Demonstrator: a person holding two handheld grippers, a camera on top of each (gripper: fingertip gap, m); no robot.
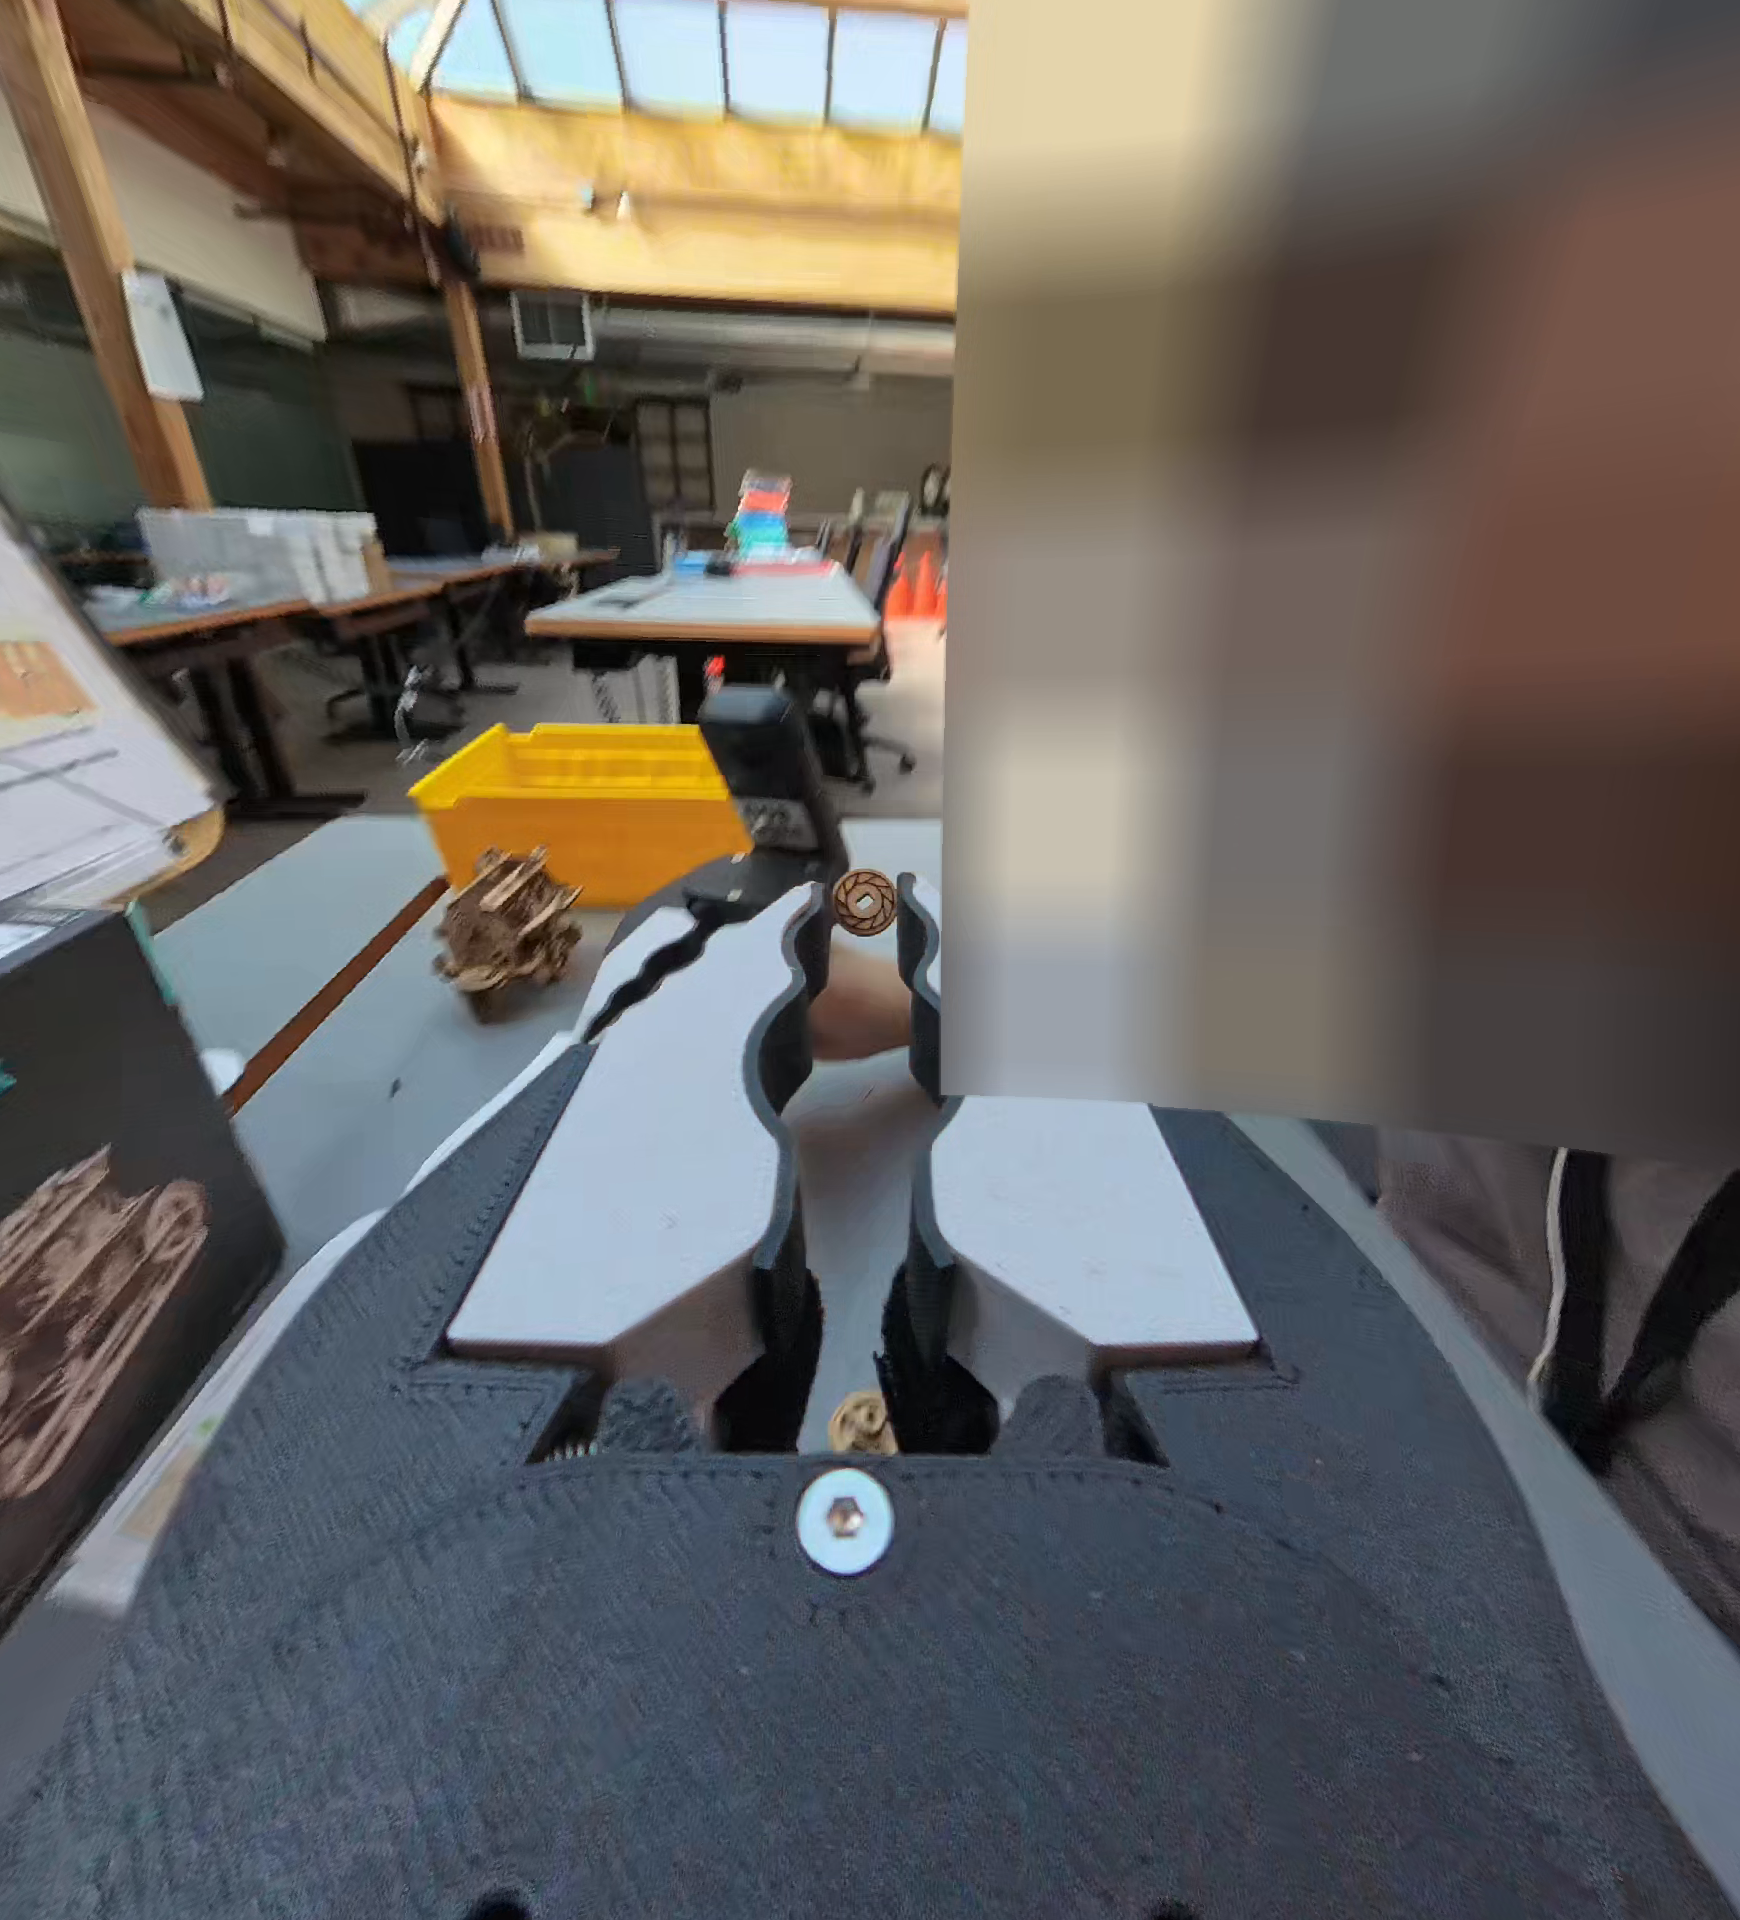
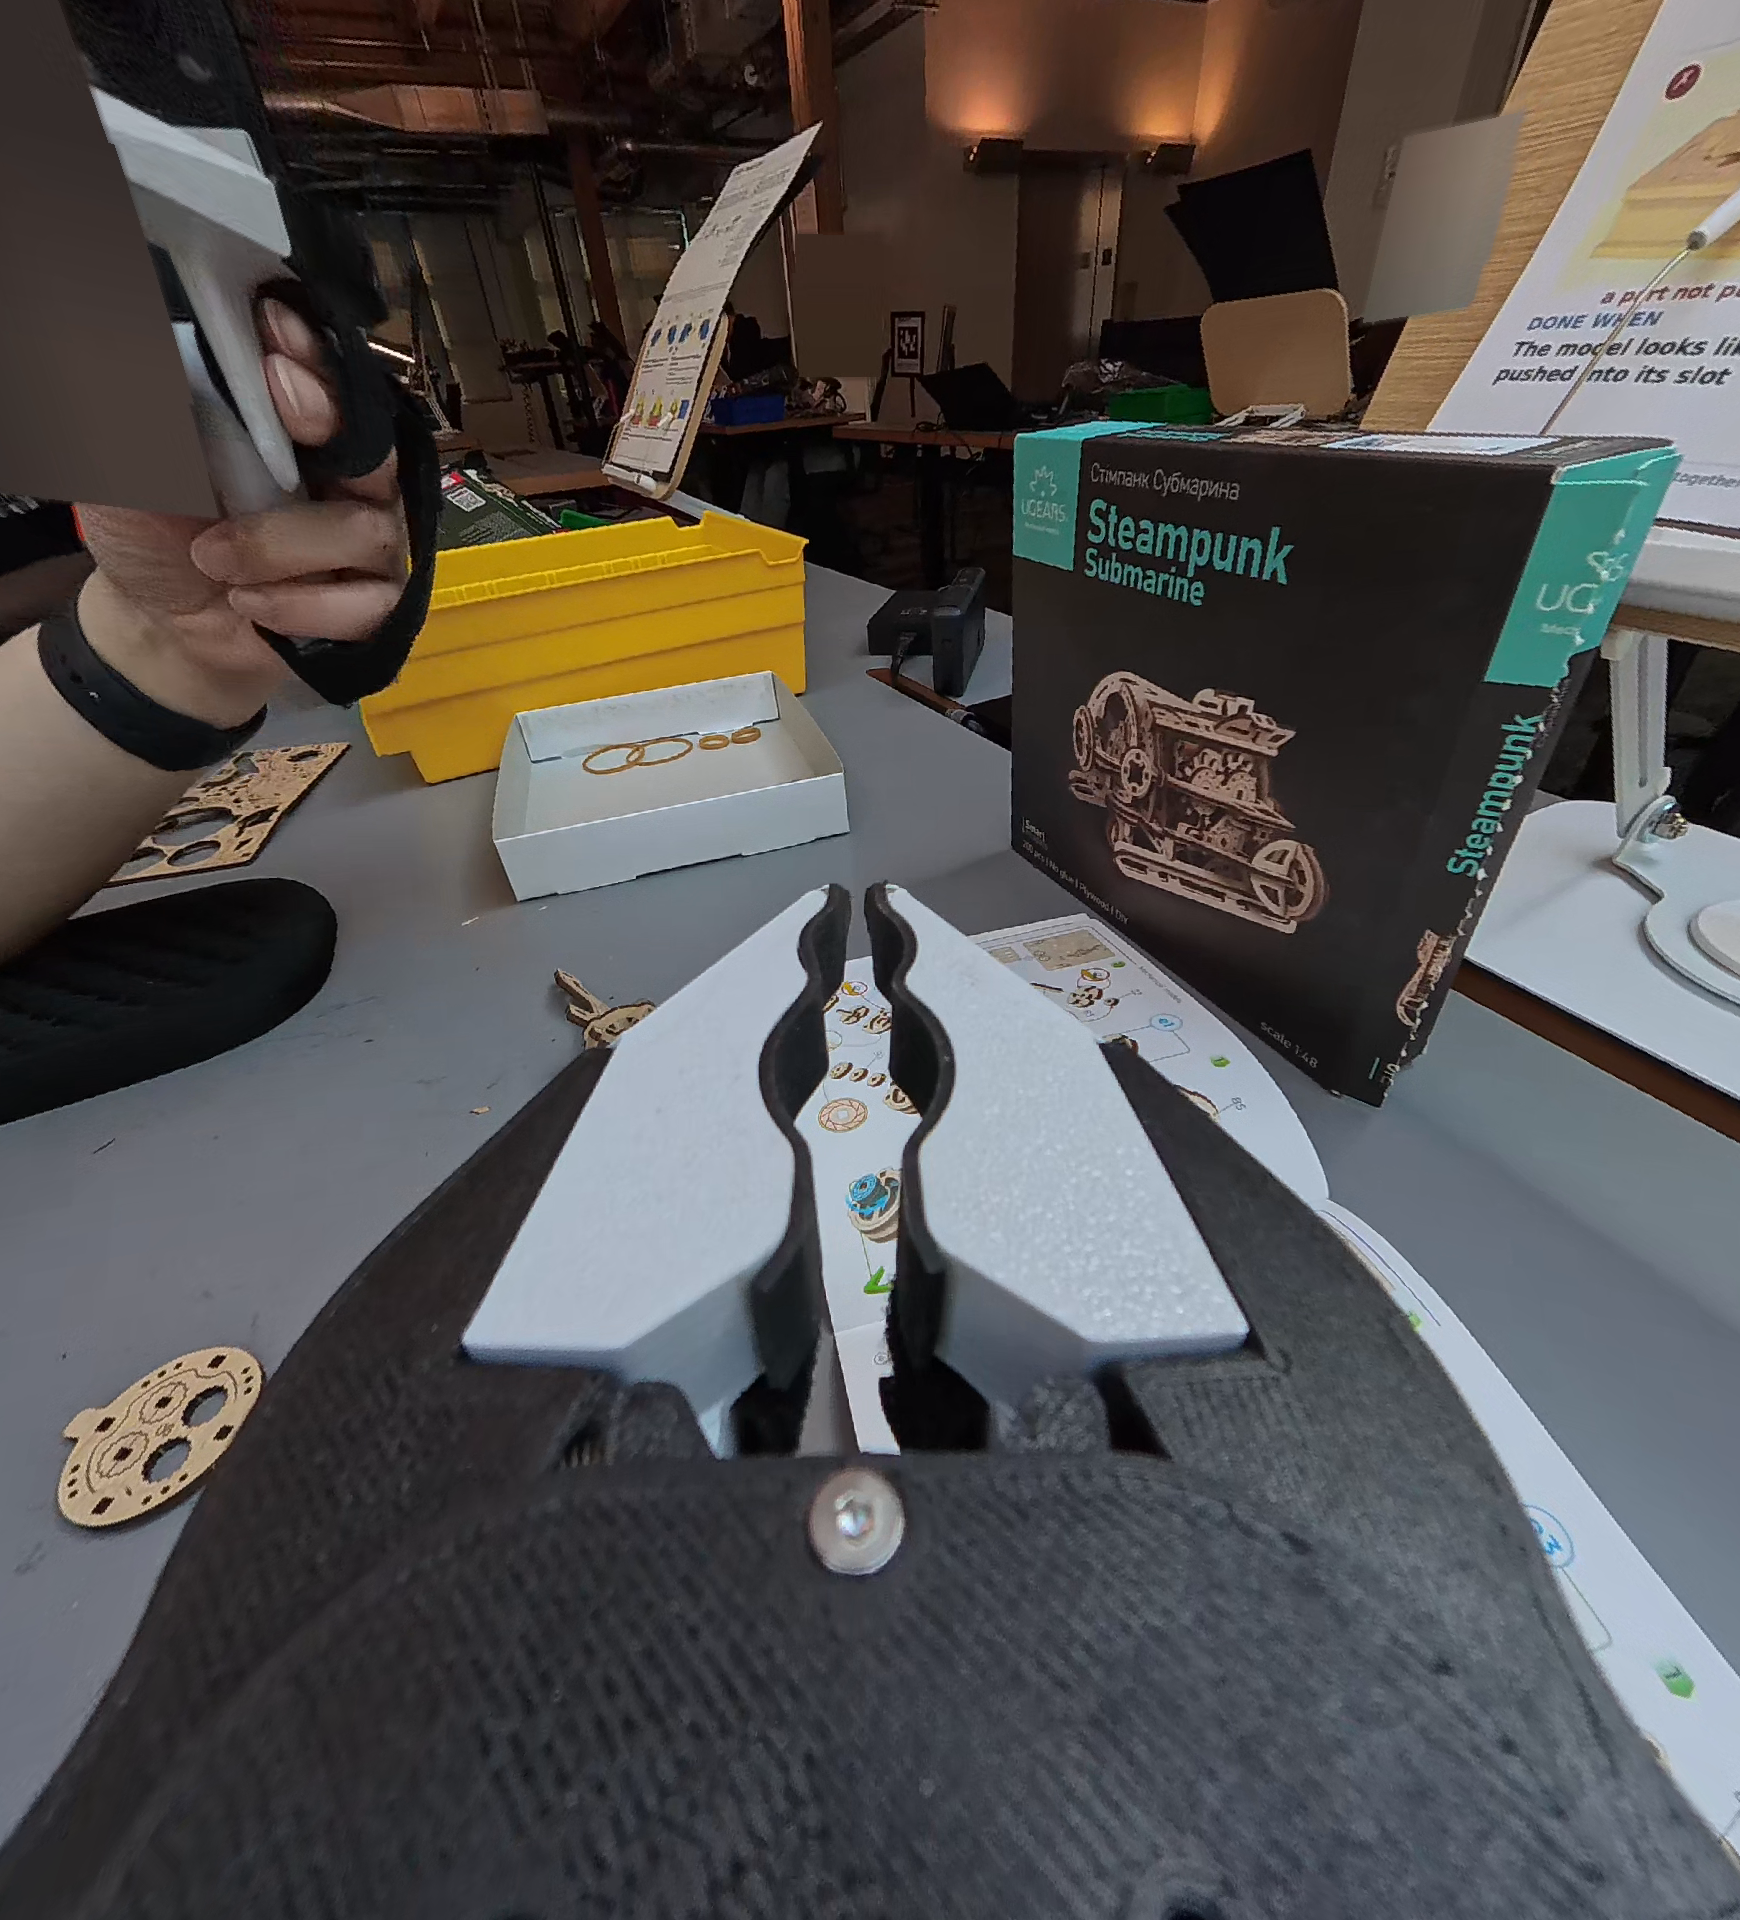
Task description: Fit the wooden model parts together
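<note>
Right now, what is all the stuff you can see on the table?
Wooden disc: one, tan, pinched at the left tool's tips.
Half-built wooden model: one, brown, beside the bin.
Bin: one, yellow, far side of the table.
Tray: one, white, holding tan rings, in front of the bin.
Kit box: one, black and teal, upright.
Instruction booklet: one, white, open under the right tool.
Round wooden sheet: one, tan, near left.
Left tool: black and white, gripping the disc.
Right tool: nearly closed, empty.

The open tray [image 2: 668, 800] sits before the bin [image 2: 596, 634]; the kit box [image 2: 1292, 748] stands right, perhaps overlapping the booklet [image 2: 1105, 997].
</note>
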